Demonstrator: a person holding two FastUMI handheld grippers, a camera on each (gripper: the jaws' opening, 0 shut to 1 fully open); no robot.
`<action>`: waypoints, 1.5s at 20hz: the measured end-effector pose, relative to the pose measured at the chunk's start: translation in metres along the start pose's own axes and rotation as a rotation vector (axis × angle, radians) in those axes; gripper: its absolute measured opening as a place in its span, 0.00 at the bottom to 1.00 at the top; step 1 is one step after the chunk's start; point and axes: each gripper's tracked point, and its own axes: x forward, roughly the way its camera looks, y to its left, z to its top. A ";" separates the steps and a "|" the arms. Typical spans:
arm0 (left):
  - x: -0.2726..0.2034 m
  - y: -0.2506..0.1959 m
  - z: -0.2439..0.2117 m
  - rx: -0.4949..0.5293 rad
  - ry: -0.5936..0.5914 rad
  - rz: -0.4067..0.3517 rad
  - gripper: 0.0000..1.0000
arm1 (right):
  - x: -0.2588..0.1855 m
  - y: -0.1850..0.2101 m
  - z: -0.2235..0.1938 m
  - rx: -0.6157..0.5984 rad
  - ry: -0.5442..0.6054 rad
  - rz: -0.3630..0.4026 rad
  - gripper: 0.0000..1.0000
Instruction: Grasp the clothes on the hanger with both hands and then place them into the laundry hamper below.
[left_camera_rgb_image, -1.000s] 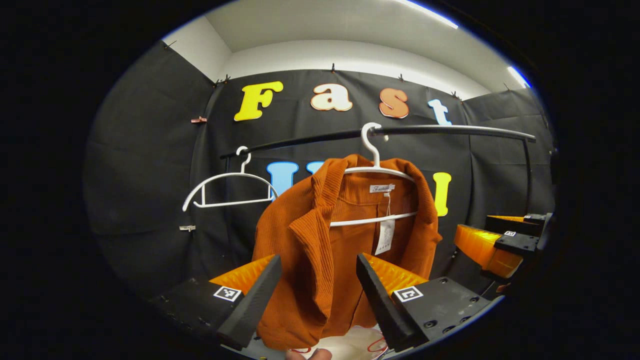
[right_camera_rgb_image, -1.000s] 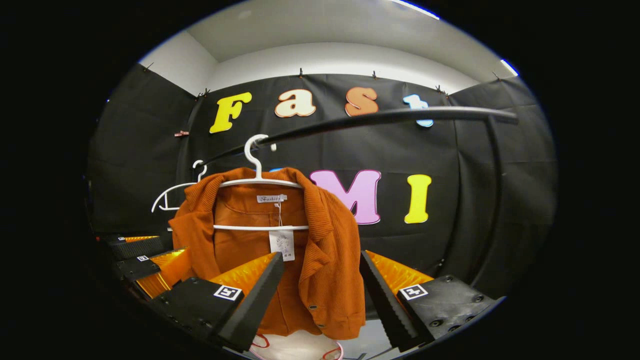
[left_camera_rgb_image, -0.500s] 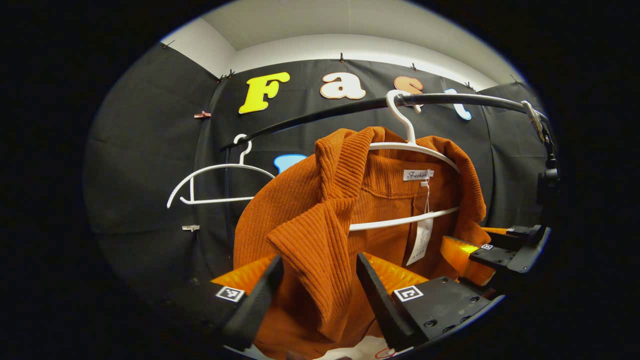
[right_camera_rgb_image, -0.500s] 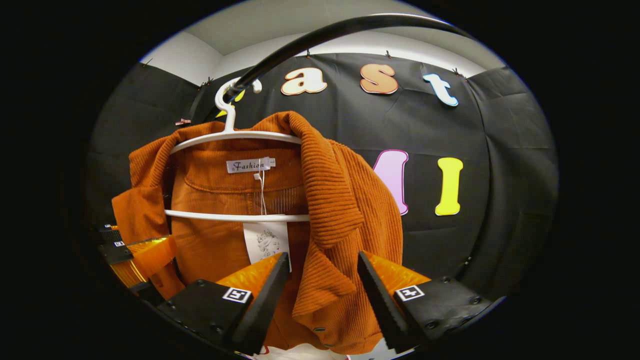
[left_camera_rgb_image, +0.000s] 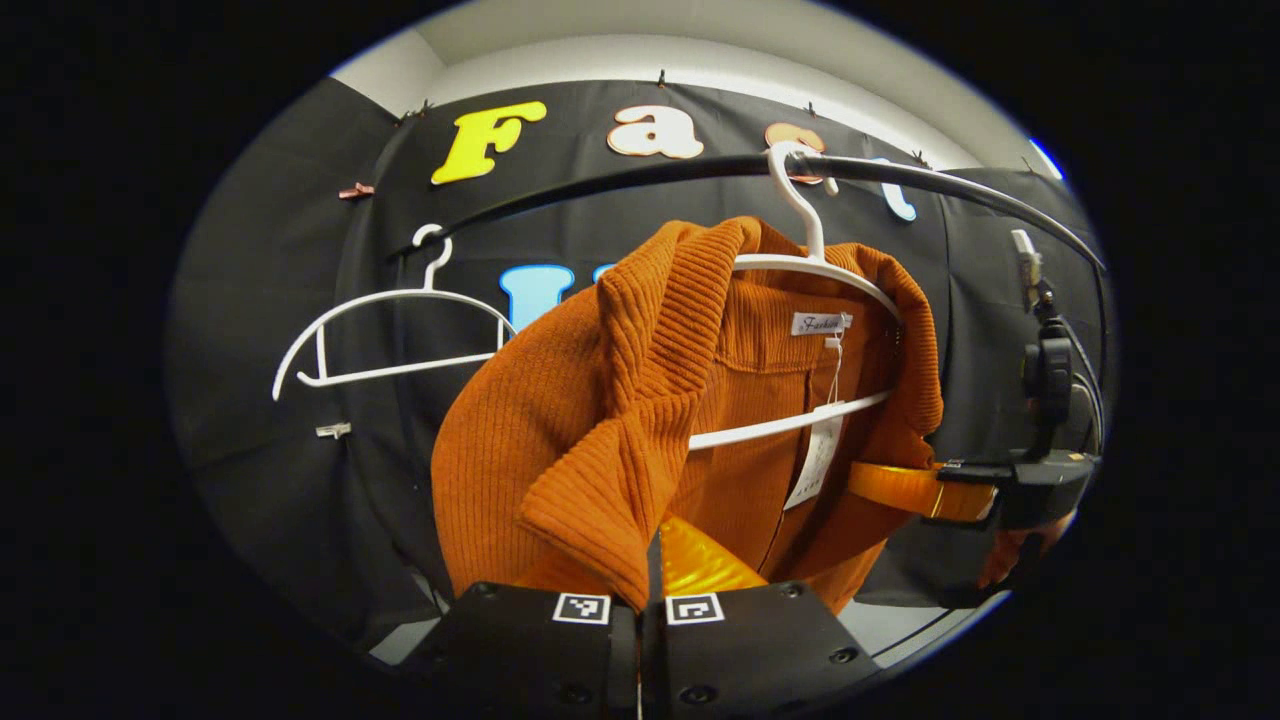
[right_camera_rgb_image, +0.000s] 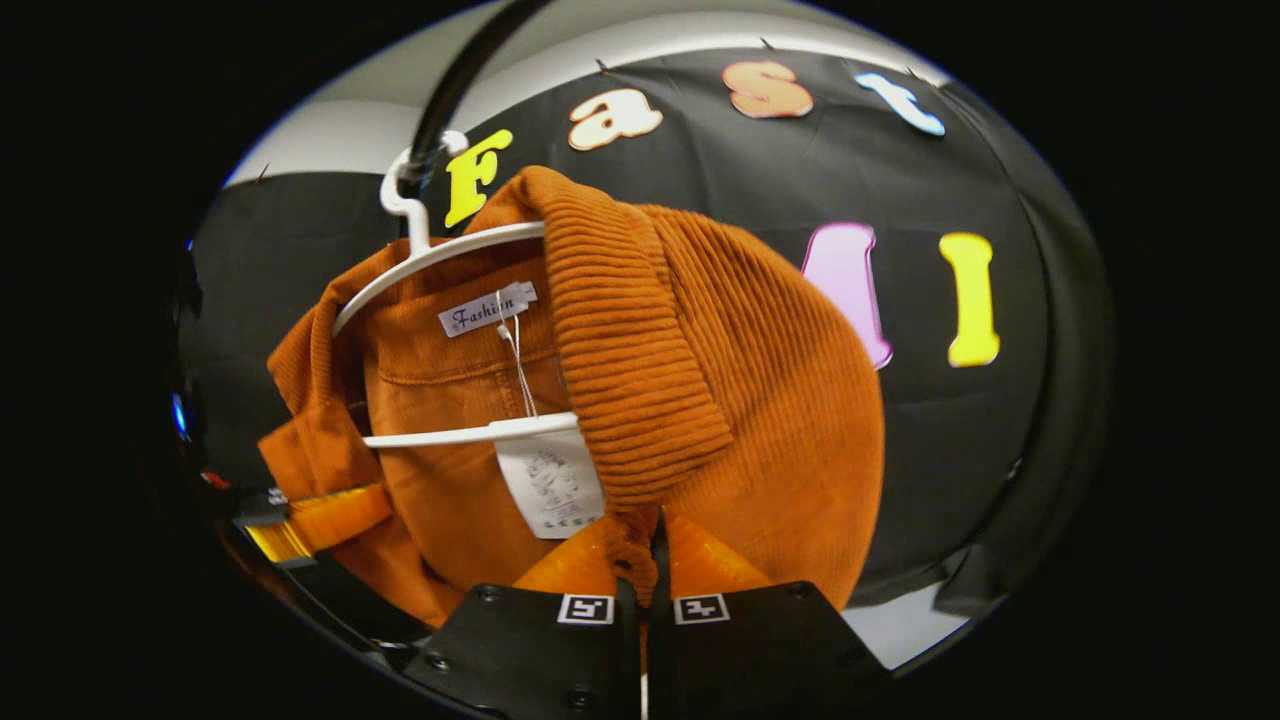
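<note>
Grippers both clamped on the rust-orange ribbed jacket, which hangs from the white plastic hanger above them.

Left gripper view: your left gripper has its jaws closed on the front edge of the rust-orange ribbed jacket, just under the collar flap. That jacket hangs from the white plastic hanger hooked over the black rail, so it lies up and ahead of your fingers; an empty white hanger sits farther along. Your right gripper shows at the jacket's far edge. Right gripper view: your right gripper pinches the other front edge below the collar, with the hanger up and to the left. Judging from this, the shoulders must slide off the hanger before you lower toward the hamper.
</note>
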 end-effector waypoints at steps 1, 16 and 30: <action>0.002 -0.001 0.000 -0.009 0.019 -0.006 0.06 | 0.000 0.001 0.000 0.033 0.049 0.023 0.07; -0.030 0.066 0.098 -0.065 -0.098 0.084 0.05 | -0.039 -0.122 0.134 0.137 -0.247 -0.193 0.07; 0.016 0.114 0.046 -0.050 0.040 0.179 0.05 | 0.037 -0.166 0.070 0.162 -0.085 -0.212 0.10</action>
